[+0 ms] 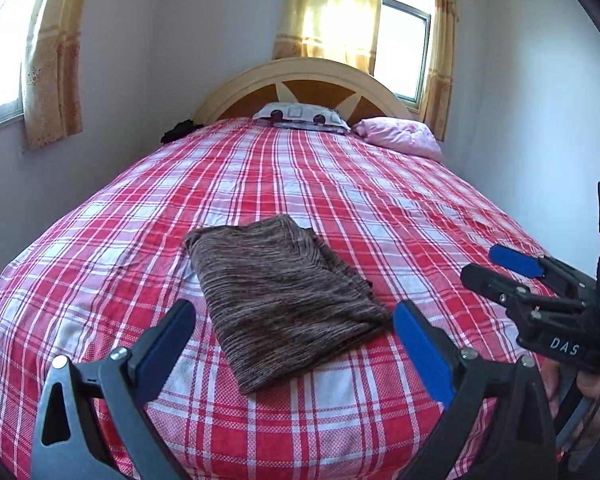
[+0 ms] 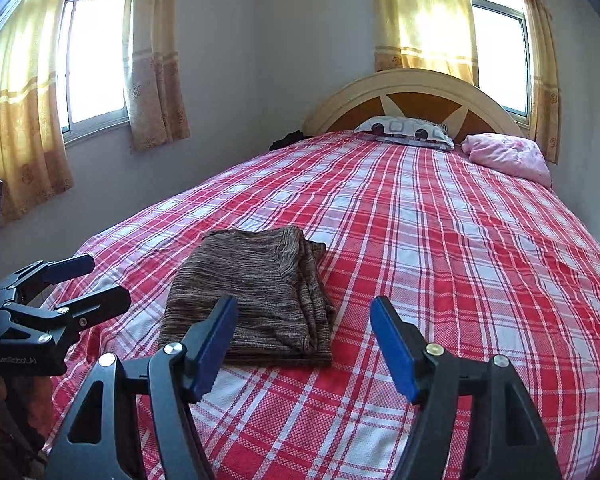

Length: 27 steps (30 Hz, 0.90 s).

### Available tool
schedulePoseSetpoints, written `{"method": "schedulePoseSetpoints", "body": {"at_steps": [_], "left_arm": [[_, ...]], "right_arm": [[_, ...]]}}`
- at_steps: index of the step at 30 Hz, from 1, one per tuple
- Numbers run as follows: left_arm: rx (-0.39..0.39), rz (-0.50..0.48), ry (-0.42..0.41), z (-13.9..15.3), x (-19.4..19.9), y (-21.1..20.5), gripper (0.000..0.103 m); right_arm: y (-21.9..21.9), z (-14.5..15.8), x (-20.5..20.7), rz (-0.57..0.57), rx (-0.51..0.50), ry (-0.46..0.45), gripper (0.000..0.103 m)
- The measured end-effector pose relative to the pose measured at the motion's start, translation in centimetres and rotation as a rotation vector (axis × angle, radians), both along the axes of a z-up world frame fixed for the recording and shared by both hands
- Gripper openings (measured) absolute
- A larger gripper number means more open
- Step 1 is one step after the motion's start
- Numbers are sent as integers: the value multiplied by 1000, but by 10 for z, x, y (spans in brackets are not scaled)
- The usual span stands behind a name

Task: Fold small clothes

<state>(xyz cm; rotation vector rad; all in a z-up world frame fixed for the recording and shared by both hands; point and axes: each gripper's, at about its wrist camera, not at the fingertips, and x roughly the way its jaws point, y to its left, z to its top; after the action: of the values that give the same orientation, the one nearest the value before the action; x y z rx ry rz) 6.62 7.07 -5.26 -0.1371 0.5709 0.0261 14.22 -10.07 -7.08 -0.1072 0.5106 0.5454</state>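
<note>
Fingers of left gripper (image 1: 292,344) spread wide, blue pads bare, nothing between them, touching nothing. Folded brown garment (image 1: 280,300) lies flat on red plaid bedspread (image 1: 380,208), just ahead of the left fingertips, its near corner reaching between them. Right gripper (image 2: 304,344) likewise spread wide and holding nothing; garment sits ahead of its left finger (image 2: 214,344), which overlaps the near edge in view; contact not determinable. Pillow (image 1: 302,117) and pink bundle (image 1: 400,136) far ahead, by headboard (image 1: 300,76).
</note>
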Motion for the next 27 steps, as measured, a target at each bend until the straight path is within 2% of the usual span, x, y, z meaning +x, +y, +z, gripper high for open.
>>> {"method": "schedulePoseSetpoints", "body": {"at_steps": [27], "left_arm": [[6,-3,4,2,0,-2,101]], "right_arm": [[-12,0,-2,-9,38,11,70]]}}
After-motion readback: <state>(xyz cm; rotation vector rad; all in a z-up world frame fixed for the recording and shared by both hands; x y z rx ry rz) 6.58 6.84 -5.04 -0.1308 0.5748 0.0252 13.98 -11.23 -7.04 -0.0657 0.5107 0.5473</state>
